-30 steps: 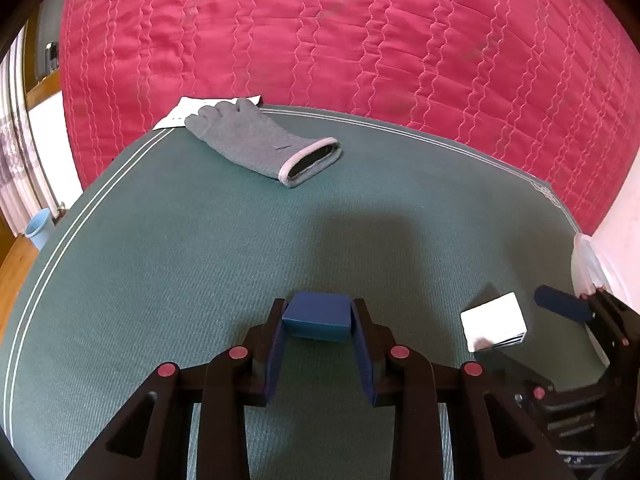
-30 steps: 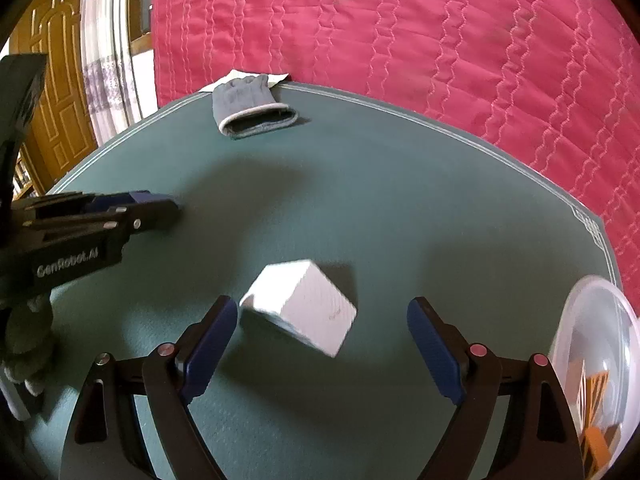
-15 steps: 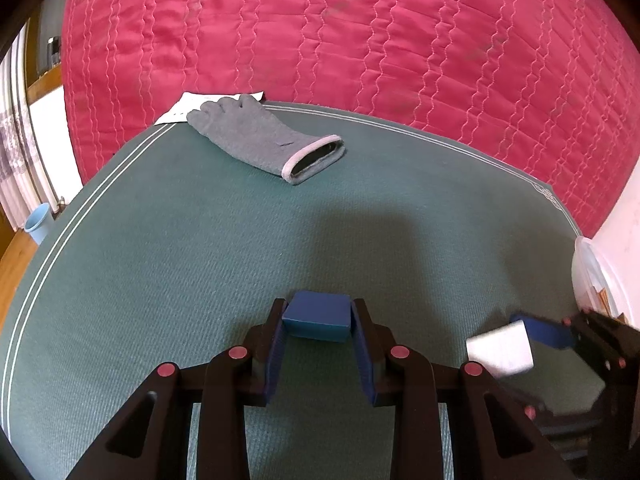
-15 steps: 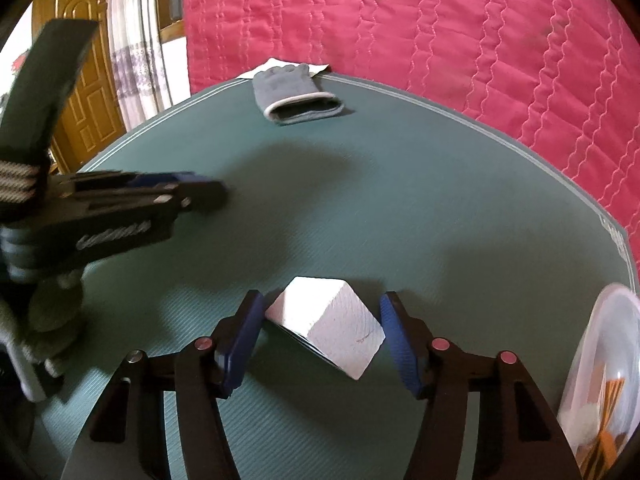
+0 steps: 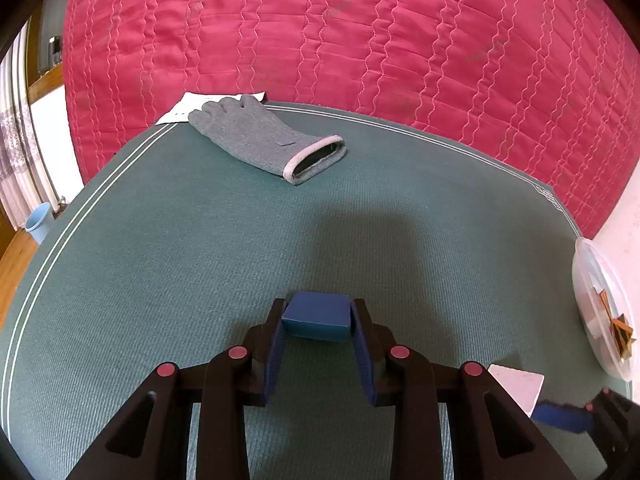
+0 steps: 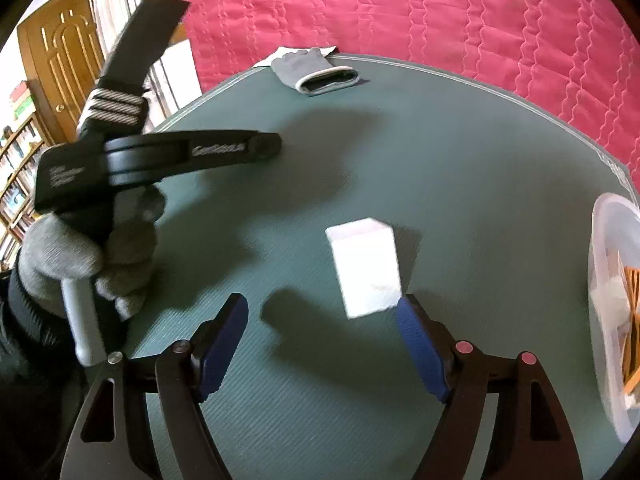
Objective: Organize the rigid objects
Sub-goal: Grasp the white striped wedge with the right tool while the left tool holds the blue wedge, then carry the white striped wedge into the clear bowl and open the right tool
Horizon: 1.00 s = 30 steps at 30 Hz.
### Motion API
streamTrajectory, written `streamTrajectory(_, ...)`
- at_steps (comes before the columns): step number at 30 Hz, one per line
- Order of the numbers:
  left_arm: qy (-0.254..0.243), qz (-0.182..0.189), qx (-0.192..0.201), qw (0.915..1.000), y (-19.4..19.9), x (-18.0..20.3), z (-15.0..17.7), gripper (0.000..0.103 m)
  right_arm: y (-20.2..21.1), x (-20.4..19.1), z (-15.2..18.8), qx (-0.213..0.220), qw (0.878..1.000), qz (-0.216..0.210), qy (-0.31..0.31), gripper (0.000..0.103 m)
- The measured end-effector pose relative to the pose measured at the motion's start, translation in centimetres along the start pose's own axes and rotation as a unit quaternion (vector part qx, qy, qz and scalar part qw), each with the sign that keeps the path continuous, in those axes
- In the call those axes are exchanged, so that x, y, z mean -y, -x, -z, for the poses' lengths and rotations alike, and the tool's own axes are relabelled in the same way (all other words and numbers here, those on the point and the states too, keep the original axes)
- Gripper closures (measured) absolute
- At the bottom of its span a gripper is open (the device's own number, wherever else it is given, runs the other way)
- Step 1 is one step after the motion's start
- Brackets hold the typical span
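clear container (image 6: 612, 300) cut off at edge, contents blurry, w/ white block (image 6: 366, 266) nearby.

Both wrist views look low across the green table (image 5: 200, 240), sharing the grey glove (image 6: 316, 68).

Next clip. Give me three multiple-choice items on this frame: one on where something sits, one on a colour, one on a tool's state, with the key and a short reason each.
1. Where does the grey glove lie?
A. far edge of the green mat
B. inside the clear container
C. between the right tool's fingers

2. What colour is the block in the left tool?
A. white
B. blue
C. orange

3. What is the state of the right tool?
A. shut on the white block
B. open, the white block ahead
C. shut on nothing

Key: A, the glove lies by the mat's far border; B, a blue block sits clamped between the pads; B, the fingers stand wide apart.
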<state>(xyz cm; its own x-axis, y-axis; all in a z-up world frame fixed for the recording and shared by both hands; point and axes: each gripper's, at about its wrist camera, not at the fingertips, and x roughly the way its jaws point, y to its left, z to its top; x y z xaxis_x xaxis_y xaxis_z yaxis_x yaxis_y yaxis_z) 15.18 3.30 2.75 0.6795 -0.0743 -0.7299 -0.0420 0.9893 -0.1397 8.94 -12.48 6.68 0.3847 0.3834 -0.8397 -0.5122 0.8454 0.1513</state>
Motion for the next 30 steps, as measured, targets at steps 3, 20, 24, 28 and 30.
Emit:
streamTrajectory(3, -0.001, 0.000, 0.001, 1.0000, 0.0, 0.0, 0.0, 0.070, 0.1, -0.2, 0.2, 0.002, 1.000, 0.001, 0.006, 0.025)
streamTrajectory(20, -0.012, 0.005, 0.008, 0.9999, 0.5, 0.4, 0.3, 0.070, -1.1, 0.5, -1.6, 0.038, 0.996, 0.075, -0.011, 0.069)
streamTrajectory(24, -0.022, 0.010, 0.009, 0.9997, 0.7, 1.2, 0.5, 0.070, -0.5, 0.9, -1.1, 0.046, 0.996, 0.072, -0.031, 0.070)
streamTrajectory(28, -0.035, 0.020, 0.012, 0.9991, 0.9, 1.9, 0.8, 0.070, 0.9, 1.5, -0.3, 0.064, 0.994, 0.073, -0.058, 0.071)
streamTrajectory(30, -0.040, 0.028, 0.014, 0.9987, 1.1, 2.2, 0.8, 0.070, 2.0, 2.0, 0.1, 0.079, 0.991, 0.076, -0.071, 0.072)
